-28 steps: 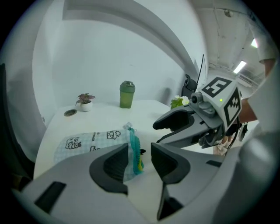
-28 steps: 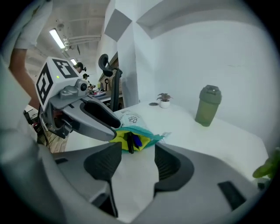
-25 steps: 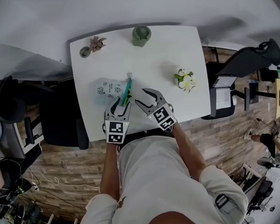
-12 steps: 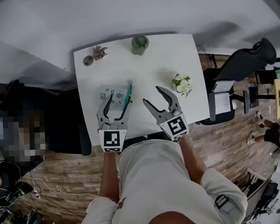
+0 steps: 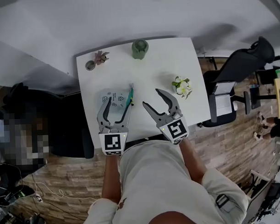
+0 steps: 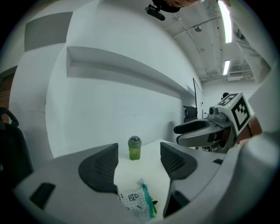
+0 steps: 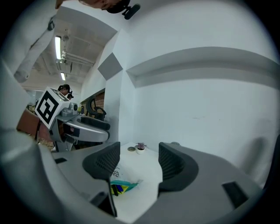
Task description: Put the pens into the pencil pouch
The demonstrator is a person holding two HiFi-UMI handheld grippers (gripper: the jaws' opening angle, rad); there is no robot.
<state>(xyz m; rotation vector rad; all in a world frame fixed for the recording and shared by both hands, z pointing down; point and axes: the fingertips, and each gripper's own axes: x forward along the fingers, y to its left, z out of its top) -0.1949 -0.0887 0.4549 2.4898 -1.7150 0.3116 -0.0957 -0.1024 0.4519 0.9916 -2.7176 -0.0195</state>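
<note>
The pencil pouch point(image 5: 113, 95), pale with small prints and a teal zip edge, lies on the white table point(image 5: 175, 57). Coloured pens point(image 7: 114, 188) show inside its mouth in the right gripper view. The left gripper view shows the pouch point(image 6: 134, 202) low between the pads. My left gripper point(image 5: 119, 103) hangs above the pouch; its jaws have just been opening and are open, with nothing between them. My right gripper point(image 5: 152, 98) is beside it, right of the pouch, also raised. Its jaws have just been opening too and are empty.
A green lidded jar point(image 5: 139, 48) stands at the table's far edge, with a small potted plant point(image 5: 100, 57) and a little dish point(image 5: 90, 65) at the far left corner. White flowers point(image 5: 182, 85) sit on the right. Black chairs point(image 5: 248, 59) flank the table.
Both grippers have lifted off the table and drawn back toward me. The left jaws, earlier close on the pouch's teal edge, now stand wide; the pouch stays on the table.
</note>
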